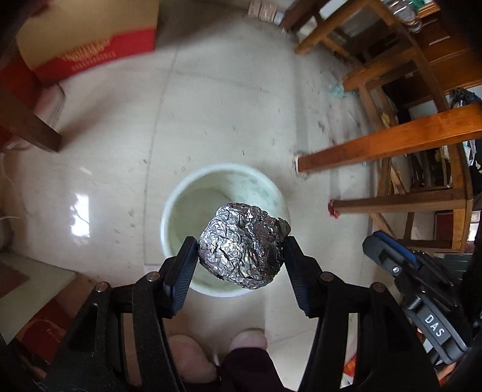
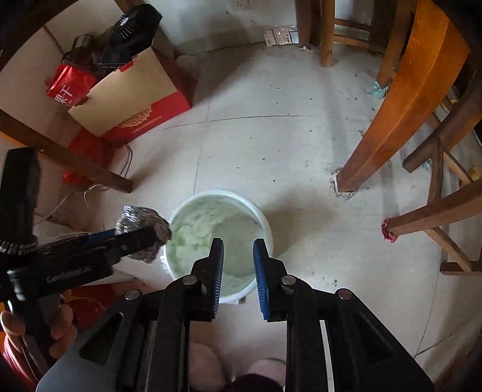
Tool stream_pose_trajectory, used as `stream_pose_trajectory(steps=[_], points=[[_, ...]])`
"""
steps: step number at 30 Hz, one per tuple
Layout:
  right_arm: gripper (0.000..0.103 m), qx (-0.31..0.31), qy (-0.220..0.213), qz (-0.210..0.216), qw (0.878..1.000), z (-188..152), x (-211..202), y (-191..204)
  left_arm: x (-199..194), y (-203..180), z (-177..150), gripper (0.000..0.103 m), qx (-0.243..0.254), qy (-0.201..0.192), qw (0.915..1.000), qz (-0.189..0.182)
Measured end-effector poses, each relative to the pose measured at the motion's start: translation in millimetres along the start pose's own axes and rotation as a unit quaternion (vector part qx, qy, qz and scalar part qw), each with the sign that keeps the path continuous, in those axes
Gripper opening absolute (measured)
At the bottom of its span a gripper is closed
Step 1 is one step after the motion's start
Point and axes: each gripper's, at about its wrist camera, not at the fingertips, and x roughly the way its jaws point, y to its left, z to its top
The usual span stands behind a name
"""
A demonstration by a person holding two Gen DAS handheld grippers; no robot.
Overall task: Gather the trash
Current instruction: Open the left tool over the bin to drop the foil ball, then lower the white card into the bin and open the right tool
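A: In the left wrist view, our left gripper [image 1: 241, 250] sits at lower centre, its blue-padded fingers [image 1: 183, 271] pressed against either side of a crumpled ball of silver aluminium foil [image 1: 241, 244]. It is clamped on that ball.

B: We agree. Behind the ball, at the centre of the frame, stands the round white plastic bucket [image 1: 180, 193] with pale green smears inside; the foil hangs over its opening. It rests on the pale tiled floor [image 1: 211, 105].

A: A red and beige cardboard box [image 1: 90, 48] fills the upper left, orange-brown wooden furniture legs [image 1: 391, 144] cross the right side, and our right gripper's black body marked DAS shows at lower right.

B: In the right wrist view, our right gripper [image 2: 238, 271] is at lower centre, above the same bucket [image 2: 265, 220]. Its blue pads [image 2: 260, 280] show a narrow gap with nothing between them; we take it as drawn together as far as it goes, holding nothing.

A: At the left, the left gripper [image 2: 144, 238] holds the foil ball [image 2: 135, 218] just beside the bucket's left rim. The box [image 2: 135, 99] sits upper left, with a black fan [image 2: 132, 27] on top of it.
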Motion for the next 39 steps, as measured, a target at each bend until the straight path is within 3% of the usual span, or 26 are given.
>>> stream_pose_trajectory(steps=[4, 7, 10, 12, 21, 26, 30, 33, 36, 38, 39], points=[[0.019, 0.007, 0.000, 0.016, 1.000, 1.0, 7.3, -3.8, 8.1, 1.6, 1.5, 0.059, -0.003, 0.008, 0.9999, -0.011], [0.019, 0.003, -0.002, 0.023, 1.000, 2.0, 5.5, -1.4, 2.8, -2.0, -2.7, 0.070, 0.015, -0.004, 0.9999, 0.004], [0.029, -0.010, -0.009, 0.025, 1.000, 1.0, 4.1, 2.9, 3.0, -1.1, -6.2, 0.075, 0.028, -0.002, 0.9996, -0.003], [0.036, -0.017, -0.015, 0.026, 0.999, -1.4, 5.1, 5.1, 4.8, 2.3, -9.5, 0.075, 0.035, -0.004, 0.9993, 0.010], [0.036, -0.053, -0.003, 0.006, 0.999, -45.3, 31.2, -1.5, 10.6, 65.8, -59.6, 0.075, 0.045, -0.021, 0.9955, 0.081], [0.036, -0.068, 0.017, -0.007, 0.998, -83.1, 56.4, -10.7, 57.0, 109.4, -103.7, 0.075, 0.078, -0.001, 0.9931, 0.088], [0.036, -0.056, 0.014, 0.009, 0.998, -90.2, 71.1, -21.3, 126.1, 135.5, -129.4, 0.075, 0.124, 0.057, 0.9875, 0.078], [0.036, -0.049, 0.005, 0.018, 0.999, -87.3, 81.5, -25.9, 168.6, 146.6, -134.6, 0.075, 0.157, 0.084, 0.9810, 0.076], [0.036, -0.051, -0.010, 0.014, 0.999, -83.7, 88.7, -27.6, 191.2, 146.1, -130.8, 0.075, 0.195, 0.082, 0.9753, 0.063], [0.036, -0.046, -0.018, 0.017, 0.999, -82.9, 92.1, -30.5, 200.0, 136.7, -129.9, 0.075, 0.239, 0.074, 0.9663, 0.060], [0.036, -0.043, -0.019, 0.019, 0.999, -82.1, 93.8, -32.3, 204.4, 130.5, -132.3, 0.075, 0.271, 0.067, 0.9577, 0.070]])
